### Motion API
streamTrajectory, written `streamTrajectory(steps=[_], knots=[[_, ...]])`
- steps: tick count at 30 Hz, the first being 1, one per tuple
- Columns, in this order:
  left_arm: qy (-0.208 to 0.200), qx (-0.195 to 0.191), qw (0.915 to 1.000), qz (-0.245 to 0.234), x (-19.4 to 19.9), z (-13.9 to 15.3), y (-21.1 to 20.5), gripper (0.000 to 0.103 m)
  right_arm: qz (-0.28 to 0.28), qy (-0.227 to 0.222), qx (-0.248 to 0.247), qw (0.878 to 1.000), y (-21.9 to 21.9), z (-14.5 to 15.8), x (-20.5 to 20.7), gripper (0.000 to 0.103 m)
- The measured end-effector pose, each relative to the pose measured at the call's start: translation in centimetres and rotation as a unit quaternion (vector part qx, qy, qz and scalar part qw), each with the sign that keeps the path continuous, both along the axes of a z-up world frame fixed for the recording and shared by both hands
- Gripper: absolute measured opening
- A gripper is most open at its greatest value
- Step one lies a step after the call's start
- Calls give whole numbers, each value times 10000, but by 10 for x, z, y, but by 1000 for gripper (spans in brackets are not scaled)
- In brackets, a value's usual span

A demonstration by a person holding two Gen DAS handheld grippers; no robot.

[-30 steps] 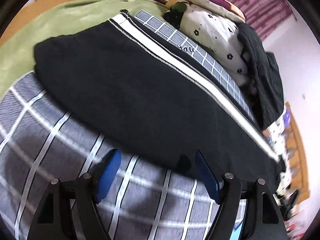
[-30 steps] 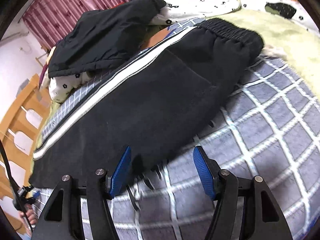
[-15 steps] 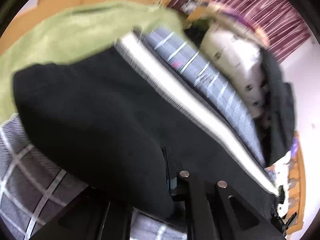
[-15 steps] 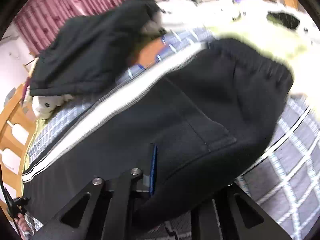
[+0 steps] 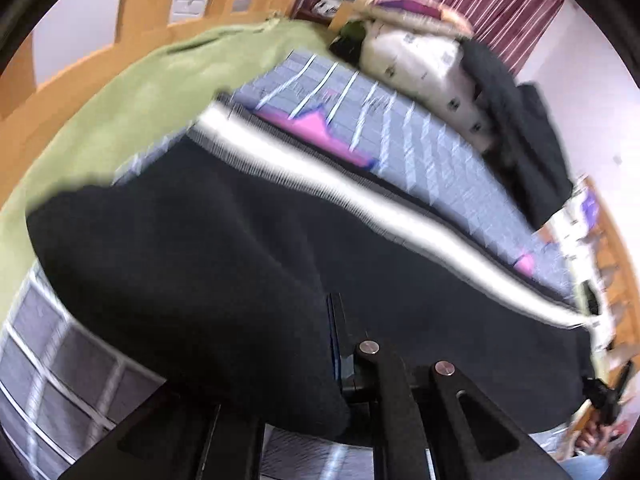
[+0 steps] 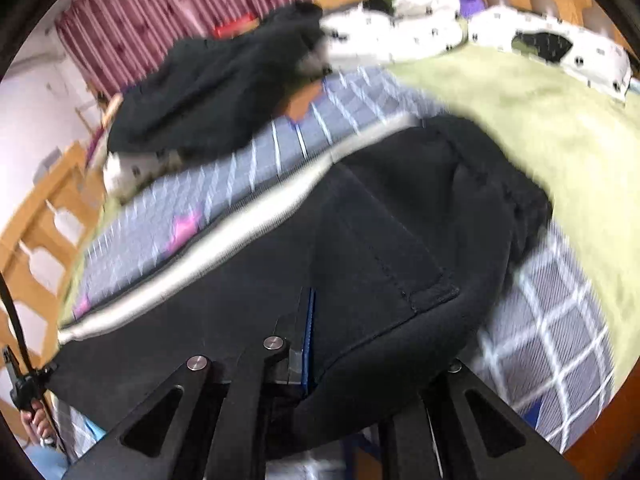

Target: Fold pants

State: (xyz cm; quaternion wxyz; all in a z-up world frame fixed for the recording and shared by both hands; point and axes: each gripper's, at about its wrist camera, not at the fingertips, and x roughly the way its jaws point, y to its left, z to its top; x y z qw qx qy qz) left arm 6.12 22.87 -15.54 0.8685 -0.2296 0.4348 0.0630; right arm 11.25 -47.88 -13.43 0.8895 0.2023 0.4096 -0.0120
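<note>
Black pants [image 5: 208, 248] with a white side stripe [image 5: 360, 200] lie on the grey checked bed sheet [image 5: 432, 148]. My left gripper [image 5: 332, 344] is shut on the near edge of the pants and lifts it; the cloth drapes over the left finger. In the right wrist view the same pants [image 6: 380, 240] show their elastic waistband [image 6: 520, 200] at right. My right gripper [image 6: 312, 344] is shut on the near edge too, and cloth hides the right finger. Both views are motion-blurred.
A green blanket [image 5: 132, 96] lies beyond the waistband. A black garment [image 6: 224, 80] and white spotted bedding [image 6: 404, 28] are piled at the far side. A wooden bed frame [image 5: 100, 52] borders the mattress. Maroon curtains [image 6: 168, 8] hang behind.
Both grippers went from open, just short of the pants' near edge, to shut on that edge. The edge has been lifted off the sheet and carried away from me.
</note>
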Motion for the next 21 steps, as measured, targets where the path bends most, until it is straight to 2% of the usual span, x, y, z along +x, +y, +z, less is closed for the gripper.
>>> streamTrajectory(steps=[3, 4, 5, 6, 7, 8, 9, 13, 18, 19, 21], knots=[[107, -132, 9998, 111, -7, -18, 3, 19, -116, 382, -112, 9991, -1, -25, -12, 31], [94, -220, 9996, 121, -9, -18, 4, 27, -121, 328, -102, 9993, -3, -25, -22, 35], [81, -294, 9995, 105, -12, -16, 5, 39, -136, 198, -109, 9997, -6, -20, -32, 39], [60, -320, 9994, 87, -15, -14, 6, 47, -161, 110, -131, 9997, -9, -16, -39, 50], [26, -293, 9995, 104, -18, -12, 5, 64, -237, -20, -188, 9995, -15, -9, -47, 58], [-40, -191, 9996, 186, -23, -8, 4, 71, -341, -126, -216, 9991, -21, -5, -51, 61], [-80, -85, 9996, 254, -27, -6, 3, 71, -462, -223, -205, 9985, -27, -2, -54, 63], [-62, 103, 9993, 343, -37, -6, -5, 71, -906, -298, 494, 9942, -57, -11, -39, 64], [-210, 133, 9988, 419, -44, 1, -10, 72, -1315, -189, 972, 9864, -83, -33, 10, 65], [-255, 155, 9987, 422, -46, 4, -11, 72, -1358, -75, 1001, 9856, -87, -33, 24, 57], [-353, 302, 9979, 457, -50, 14, -14, 71, -1514, 102, 669, 9862, -92, -23, 39, 27]])
